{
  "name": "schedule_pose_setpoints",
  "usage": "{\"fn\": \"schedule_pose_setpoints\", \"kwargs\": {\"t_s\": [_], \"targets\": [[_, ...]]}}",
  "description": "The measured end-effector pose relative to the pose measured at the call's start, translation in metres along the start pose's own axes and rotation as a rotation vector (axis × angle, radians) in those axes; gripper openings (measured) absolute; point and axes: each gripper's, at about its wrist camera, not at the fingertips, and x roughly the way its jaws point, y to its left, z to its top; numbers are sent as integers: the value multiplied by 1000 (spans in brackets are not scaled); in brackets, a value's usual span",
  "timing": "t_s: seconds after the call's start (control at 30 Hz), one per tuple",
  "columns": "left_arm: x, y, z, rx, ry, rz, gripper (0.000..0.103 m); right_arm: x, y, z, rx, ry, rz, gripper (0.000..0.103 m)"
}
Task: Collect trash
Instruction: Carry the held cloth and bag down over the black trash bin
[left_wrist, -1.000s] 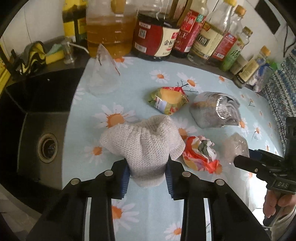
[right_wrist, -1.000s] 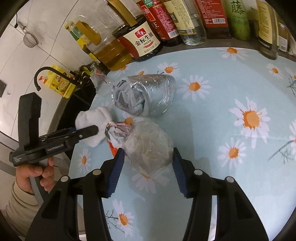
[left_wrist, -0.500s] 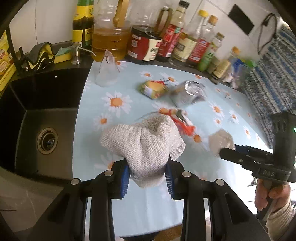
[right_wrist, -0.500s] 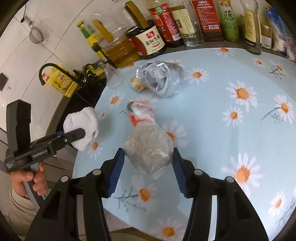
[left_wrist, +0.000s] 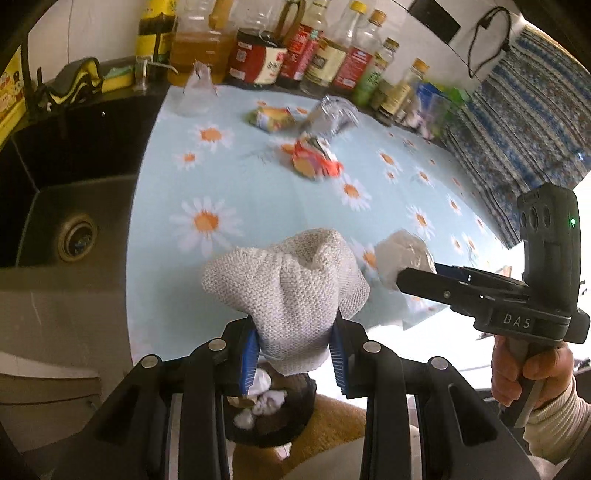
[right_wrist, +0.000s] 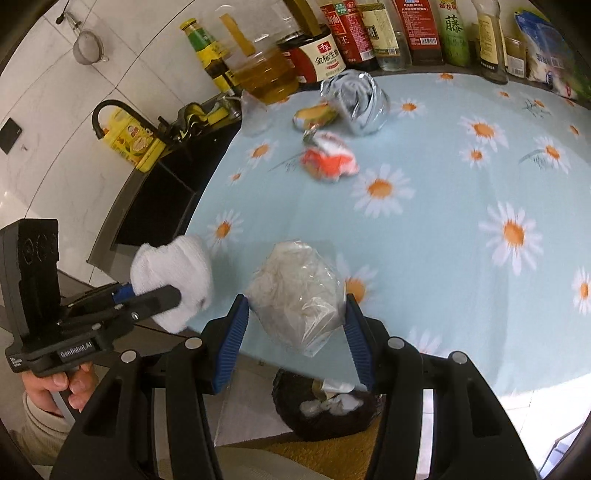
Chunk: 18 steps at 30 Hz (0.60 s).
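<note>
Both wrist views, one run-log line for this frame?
left hand-held gripper: shut on white knit cloth | right hand-held gripper: shut on clear plastic bag | both near table edge above black trash bin

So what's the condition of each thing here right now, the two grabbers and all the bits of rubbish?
left gripper: shut on the white cloth, lifted off the table
right gripper: shut on the clear plastic bag, lifted
trash bin: open on the floor, already holding rubbish
red wrapper: crumpled on the tablecloth
yellow wrapper: lying on the tablecloth
silver foil bag: crumpled, lying on its side
</note>
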Motion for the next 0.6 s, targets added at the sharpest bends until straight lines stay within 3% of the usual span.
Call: {"fn": "schedule_pose_setpoints", "kwargs": {"t_s": [0.6], "targets": [[16,6,-76,7,151,-56,31,19,20,-79,73,76,-14,53]]}}
